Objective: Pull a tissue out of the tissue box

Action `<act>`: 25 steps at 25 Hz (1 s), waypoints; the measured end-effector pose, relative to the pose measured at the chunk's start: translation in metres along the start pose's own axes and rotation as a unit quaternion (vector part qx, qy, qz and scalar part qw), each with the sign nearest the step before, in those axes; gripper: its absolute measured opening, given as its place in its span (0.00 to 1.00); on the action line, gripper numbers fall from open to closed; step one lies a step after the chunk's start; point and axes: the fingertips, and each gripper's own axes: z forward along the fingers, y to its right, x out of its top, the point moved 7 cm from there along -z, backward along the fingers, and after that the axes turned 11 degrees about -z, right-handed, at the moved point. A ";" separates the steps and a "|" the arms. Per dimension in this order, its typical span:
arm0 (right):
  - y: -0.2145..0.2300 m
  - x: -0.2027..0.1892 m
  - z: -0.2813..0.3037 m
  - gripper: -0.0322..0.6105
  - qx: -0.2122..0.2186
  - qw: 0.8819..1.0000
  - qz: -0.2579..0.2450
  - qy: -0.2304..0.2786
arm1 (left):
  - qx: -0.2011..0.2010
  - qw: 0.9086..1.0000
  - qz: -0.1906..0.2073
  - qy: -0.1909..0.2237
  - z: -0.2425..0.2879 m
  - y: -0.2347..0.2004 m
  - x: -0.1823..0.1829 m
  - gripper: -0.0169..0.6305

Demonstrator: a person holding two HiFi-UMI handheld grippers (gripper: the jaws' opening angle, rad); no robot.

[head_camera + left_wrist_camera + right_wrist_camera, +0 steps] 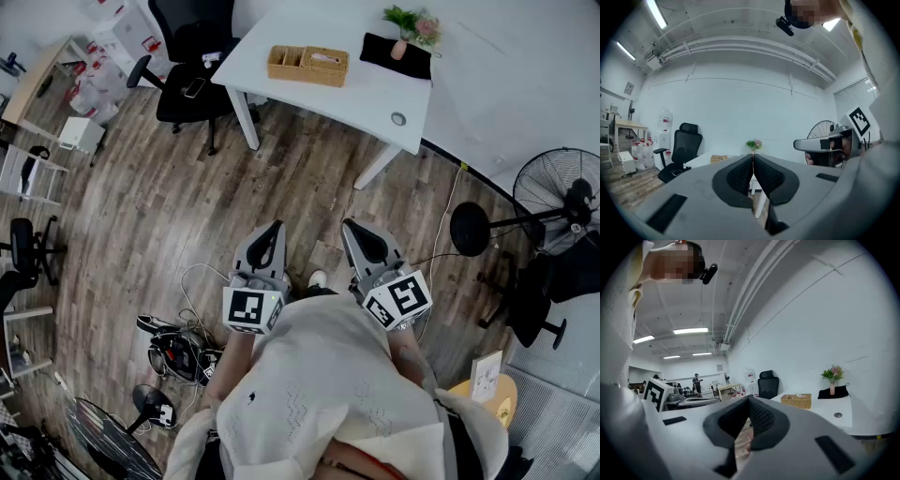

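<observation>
Approach stance: left gripper [270, 234] and right gripper [356, 234], jaws pressed together and empty, point toward the wicker tissue box [307, 66] on the white table [375, 94], upper centre, presumably because it lies well beyond reach.

Surfaces around you
Your left gripper [274, 229] and right gripper [351, 228]: matt grey plastic; floor [309, 187] grained wood, table [375, 94] smooth white, tissue box [323, 67] woven wicker.

Head view looks steeply down over the person, with the white counter [366, 94] well ahead. Both gripper views face level and share that distant counter's wicker basket [307, 66].
</observation>
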 end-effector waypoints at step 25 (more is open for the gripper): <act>0.044 -0.015 -0.013 0.05 0.005 1.000 0.007 -0.005 | -0.001 1.000 0.017 0.006 0.045 0.027 -0.004 0.05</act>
